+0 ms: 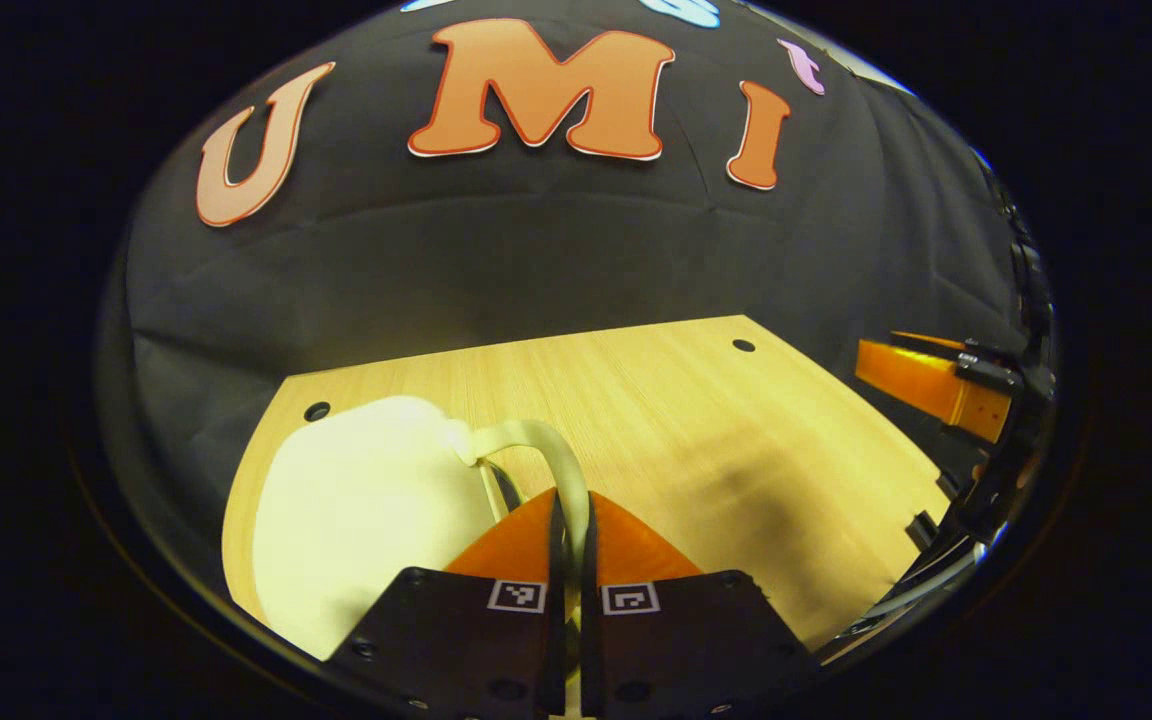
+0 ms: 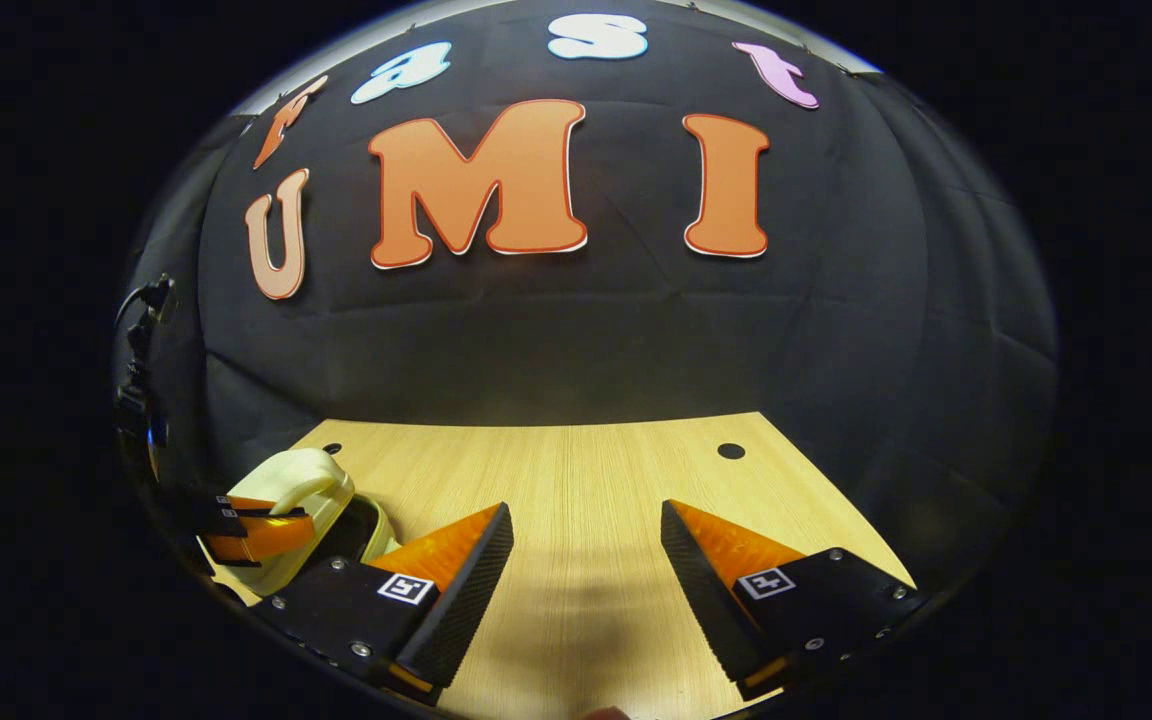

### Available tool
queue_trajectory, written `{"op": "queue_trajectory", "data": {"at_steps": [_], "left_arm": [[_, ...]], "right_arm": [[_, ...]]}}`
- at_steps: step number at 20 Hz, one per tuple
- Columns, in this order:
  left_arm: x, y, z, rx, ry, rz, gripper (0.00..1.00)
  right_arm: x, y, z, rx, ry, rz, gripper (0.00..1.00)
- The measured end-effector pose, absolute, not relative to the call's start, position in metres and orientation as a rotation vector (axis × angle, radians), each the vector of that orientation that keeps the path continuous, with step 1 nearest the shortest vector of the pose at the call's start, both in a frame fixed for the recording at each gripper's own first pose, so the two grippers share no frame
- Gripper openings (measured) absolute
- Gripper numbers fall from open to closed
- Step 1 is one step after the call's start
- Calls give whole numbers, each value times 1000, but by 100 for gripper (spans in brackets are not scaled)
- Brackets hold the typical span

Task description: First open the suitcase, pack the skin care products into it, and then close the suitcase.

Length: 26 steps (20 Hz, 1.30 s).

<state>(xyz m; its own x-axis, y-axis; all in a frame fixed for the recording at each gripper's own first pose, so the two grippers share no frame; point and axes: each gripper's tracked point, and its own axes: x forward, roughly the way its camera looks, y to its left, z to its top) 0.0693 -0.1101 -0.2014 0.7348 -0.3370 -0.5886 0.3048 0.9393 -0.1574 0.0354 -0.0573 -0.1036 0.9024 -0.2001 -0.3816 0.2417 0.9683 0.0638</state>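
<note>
Cream suitcase gripped by its handle

The left hand-held gripper (image 1: 570, 520) clamped the curved handle (image 1: 546, 445) of the cream hard-shell suitcase (image 1: 356, 510) at the pale wooden counter's (image 1: 716, 440) left edge — the right hand-held gripper (image 2: 586, 545) hung apart.

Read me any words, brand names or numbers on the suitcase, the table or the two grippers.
Suitcase: plain shell, no text to read.
Table: bare wood grain and holes, no text.
Left gripper and right gripper: square coded markers with block patterns, no words or numbers.
</note>
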Motion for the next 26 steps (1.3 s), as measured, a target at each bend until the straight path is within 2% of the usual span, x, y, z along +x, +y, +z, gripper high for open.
{"op": "queue_trajectory", "data": {"at_steps": [3, 4, 5, 9, 11, 12, 15, 16, 18, 26], "left_arm": [[69, -125, -198, -79, 653, -370, 19], [72, -126, -194, -79, 634, -364, 29], [73, -128, -191, -61, 615, -364, 32], [77, -129, -172, -48, 543, -363, 36], [83, -127, -160, -44, 491, -348, 72], [85, -125, -150, -34, 466, -328, 77], [88, -132, -123, -28, 385, -291, 81], [88, -133, -115, -28, 354, -277, 90], [92, -122, -92, -34, 288, -238, 97], [91, -118, -50, -65, 159, -137, 97]], "right_arm": [[35, -65, -103, 116, 376, -237, 95], [36, -69, -102, 118, 372, -243, 95], [37, -71, -100, 119, 371, -244, 95], [37, -73, -95, 113, 352, -249, 95], [38, -71, -87, 108, 330, -246, 95], [37, -69, -82, 105, 316, -241, 95], [38, -64, -67, 91, 284, -230, 95], [39, -62, -62, 82, 272, -223, 95], [42, -57, -48, 67, 237, -206, 94], [47, -39, -25, 33, 157, -136, 94]]}}
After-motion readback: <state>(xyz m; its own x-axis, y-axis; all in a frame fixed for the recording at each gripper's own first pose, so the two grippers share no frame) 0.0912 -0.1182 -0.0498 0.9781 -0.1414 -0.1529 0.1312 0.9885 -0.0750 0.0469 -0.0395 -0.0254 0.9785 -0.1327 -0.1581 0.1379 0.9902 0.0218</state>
